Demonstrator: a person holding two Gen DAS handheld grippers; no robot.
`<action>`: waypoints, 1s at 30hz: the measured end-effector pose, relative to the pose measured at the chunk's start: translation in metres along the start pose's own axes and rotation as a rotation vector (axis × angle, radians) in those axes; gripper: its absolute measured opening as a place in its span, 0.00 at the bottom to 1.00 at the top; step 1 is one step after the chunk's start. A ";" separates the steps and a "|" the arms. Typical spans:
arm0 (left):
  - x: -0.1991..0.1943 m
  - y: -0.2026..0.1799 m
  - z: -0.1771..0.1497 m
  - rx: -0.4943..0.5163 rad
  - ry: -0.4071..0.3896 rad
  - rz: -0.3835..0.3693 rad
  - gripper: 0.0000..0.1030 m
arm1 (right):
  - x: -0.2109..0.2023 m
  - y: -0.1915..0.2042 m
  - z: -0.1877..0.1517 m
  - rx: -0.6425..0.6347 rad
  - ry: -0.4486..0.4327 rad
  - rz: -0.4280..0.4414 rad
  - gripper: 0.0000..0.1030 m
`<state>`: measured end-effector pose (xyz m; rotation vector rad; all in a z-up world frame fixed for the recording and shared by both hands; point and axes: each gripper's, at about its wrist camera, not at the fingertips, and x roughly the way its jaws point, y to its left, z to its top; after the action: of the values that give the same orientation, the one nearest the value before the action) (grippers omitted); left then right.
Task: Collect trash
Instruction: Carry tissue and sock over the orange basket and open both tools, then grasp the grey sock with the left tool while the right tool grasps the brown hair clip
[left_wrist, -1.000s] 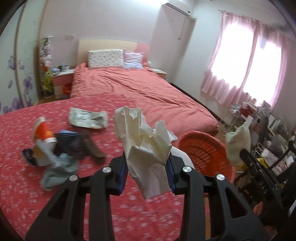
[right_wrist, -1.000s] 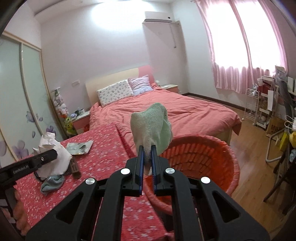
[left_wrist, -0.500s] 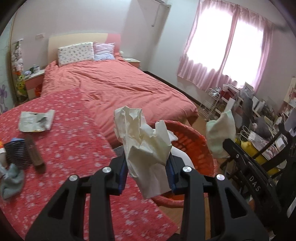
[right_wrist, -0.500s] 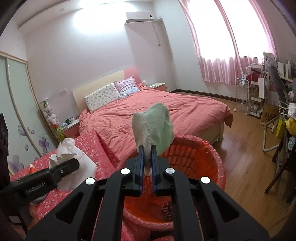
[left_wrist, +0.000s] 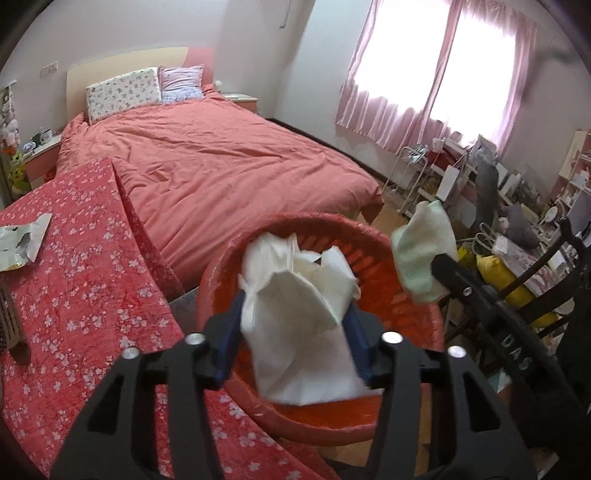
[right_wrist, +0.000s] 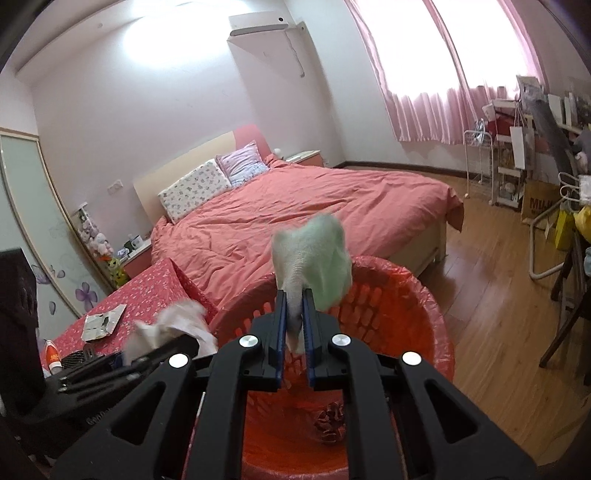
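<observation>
My left gripper (left_wrist: 295, 314) is shut on a crumpled white paper (left_wrist: 299, 310) and holds it over the near rim of the orange basket (left_wrist: 373, 243). My right gripper (right_wrist: 294, 314) is shut on a pale green cloth (right_wrist: 314, 258) and holds it above the same basket (right_wrist: 417, 325), which has a dark scrap (right_wrist: 332, 421) at its bottom. The green cloth also shows in the left wrist view (left_wrist: 424, 247), and the white paper in the right wrist view (right_wrist: 173, 325).
A table with a red flowered cloth (left_wrist: 85, 280) stands left of the basket, with a silver wrapper (left_wrist: 22, 240) and other items on it. A large red bed (left_wrist: 221, 155) lies behind. Chairs and cluttered shelves (left_wrist: 517, 221) stand to the right on the wooden floor (right_wrist: 498, 295).
Both grippers moved right, away from the table, and now hold their loads over the orange basket. The table's pile of items has slid out of the left view.
</observation>
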<state>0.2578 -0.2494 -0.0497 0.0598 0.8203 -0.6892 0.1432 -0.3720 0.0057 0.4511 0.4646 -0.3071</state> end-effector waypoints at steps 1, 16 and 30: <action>0.002 0.001 0.000 -0.001 0.004 0.004 0.57 | 0.000 0.001 -0.001 -0.001 0.002 -0.004 0.18; -0.015 0.043 -0.015 -0.040 0.004 0.130 0.68 | -0.001 0.003 -0.003 -0.006 0.016 -0.072 0.53; -0.096 0.110 -0.046 -0.127 -0.052 0.287 0.70 | -0.014 0.048 -0.013 -0.083 0.041 -0.033 0.54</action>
<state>0.2460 -0.0970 -0.0384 0.0430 0.7849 -0.3660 0.1451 -0.3218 0.0188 0.3693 0.5231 -0.3101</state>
